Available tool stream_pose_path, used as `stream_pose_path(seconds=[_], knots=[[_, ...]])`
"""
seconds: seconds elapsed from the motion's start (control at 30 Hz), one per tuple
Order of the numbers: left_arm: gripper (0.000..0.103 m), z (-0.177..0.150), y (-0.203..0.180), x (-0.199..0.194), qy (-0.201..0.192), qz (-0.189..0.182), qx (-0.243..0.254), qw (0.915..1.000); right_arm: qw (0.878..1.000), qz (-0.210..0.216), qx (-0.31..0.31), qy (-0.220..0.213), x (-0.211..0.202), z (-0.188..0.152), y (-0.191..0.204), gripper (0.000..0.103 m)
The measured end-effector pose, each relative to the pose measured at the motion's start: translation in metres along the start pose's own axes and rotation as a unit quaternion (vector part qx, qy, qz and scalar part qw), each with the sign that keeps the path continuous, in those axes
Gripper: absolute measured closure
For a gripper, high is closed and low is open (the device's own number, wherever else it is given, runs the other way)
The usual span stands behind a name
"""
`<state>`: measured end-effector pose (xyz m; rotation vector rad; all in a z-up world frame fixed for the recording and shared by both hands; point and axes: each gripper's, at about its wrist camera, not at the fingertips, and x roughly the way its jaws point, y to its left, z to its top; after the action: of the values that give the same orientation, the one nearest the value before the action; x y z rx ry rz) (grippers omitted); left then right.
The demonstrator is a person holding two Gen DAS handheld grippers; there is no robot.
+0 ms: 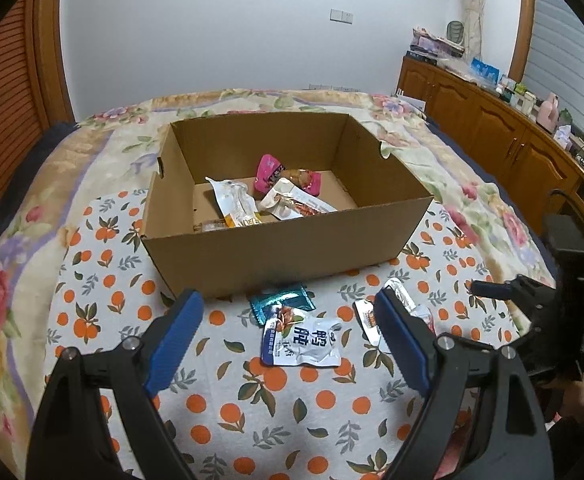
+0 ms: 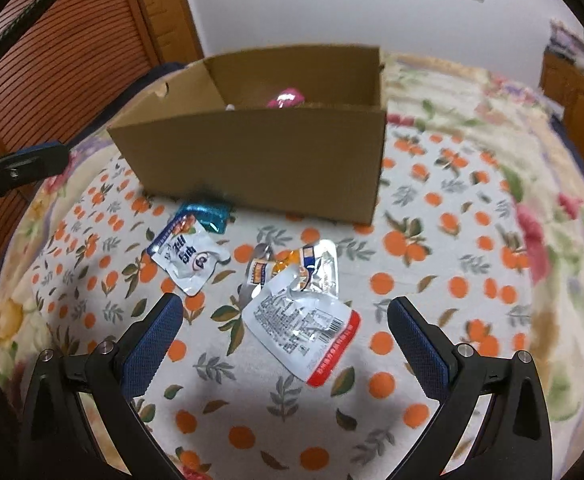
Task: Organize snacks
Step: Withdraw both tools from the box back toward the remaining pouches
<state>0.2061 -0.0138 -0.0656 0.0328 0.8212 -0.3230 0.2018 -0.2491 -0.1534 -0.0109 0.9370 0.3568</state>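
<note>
An open cardboard box [image 1: 292, 248] stands on an orange-print cloth and holds several snack packets, among them a pink one [image 1: 269, 172]. In front of it lie a white-blue packet [image 1: 300, 342], a teal packet [image 1: 282, 304] and more packets [image 1: 368, 316] partly behind my left gripper's right finger. My left gripper [image 1: 288, 320] is open and empty above the white-blue packet. In the right wrist view my right gripper [image 2: 284, 320] is open and empty over a white packet with a red edge [image 2: 304, 332], beside an orange-silver packet [image 2: 308, 264], the white-blue packet [image 2: 188, 260] and the teal packet [image 2: 206, 214].
The cloth lies on a floral bedspread [image 1: 472, 184]. A wooden cabinet [image 1: 492, 128] with clutter on top runs along the right. A slatted wooden door [image 2: 52, 60] is at the left. The right gripper's body [image 1: 532, 308] shows at the right of the left wrist view.
</note>
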Motion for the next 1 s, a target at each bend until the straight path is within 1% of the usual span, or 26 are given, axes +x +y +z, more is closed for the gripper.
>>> stream_pose_path(seconds=[0.13, 0.3, 0.33, 0.43, 0.57, 0.63, 0.8, 1.0], knots=[[0.015, 0.002, -0.001, 0.002, -0.002, 0.0, 0.003, 1.0, 1.0, 0.013, 0.004, 0.012, 0.02, 0.006, -0.011, 0.004], [0.015, 0.0, -0.002, 0.008, 0.007, 0.007, 0.008, 0.9999, 0.998, 0.045, 0.027, 0.031, 0.042, 0.008, -0.028, 0.007], [0.015, 0.001, -0.002, 0.009, 0.008, 0.005, 0.007, 0.9999, 0.998, 0.049, 0.026, 0.039, 0.046, 0.007, -0.03, 0.007], [0.015, 0.002, -0.001, 0.009, 0.007, 0.004, 0.006, 0.9999, 0.997, 0.052, 0.018, 0.056, 0.057, 0.004, -0.031, 0.015], [0.015, 0.002, 0.0, 0.009, 0.008, 0.005, 0.005, 0.9999, 0.995, 0.062, 0.011, 0.078, 0.067, -0.003, -0.029, 0.017], [0.015, 0.003, 0.0, 0.009, 0.009, 0.007, 0.005, 0.9999, 0.995, 0.06, 0.005, 0.083, 0.067, -0.004, -0.027, 0.017], [0.015, 0.003, 0.003, 0.008, 0.008, 0.011, 0.002, 0.9999, 0.991, 0.08, 0.013, 0.107, 0.06, -0.01, -0.026, 0.019], [0.015, 0.002, 0.004, 0.01, 0.012, 0.013, 0.0, 0.9998, 0.988, 0.082, -0.014, 0.131, 0.053, -0.019, -0.01, 0.023]])
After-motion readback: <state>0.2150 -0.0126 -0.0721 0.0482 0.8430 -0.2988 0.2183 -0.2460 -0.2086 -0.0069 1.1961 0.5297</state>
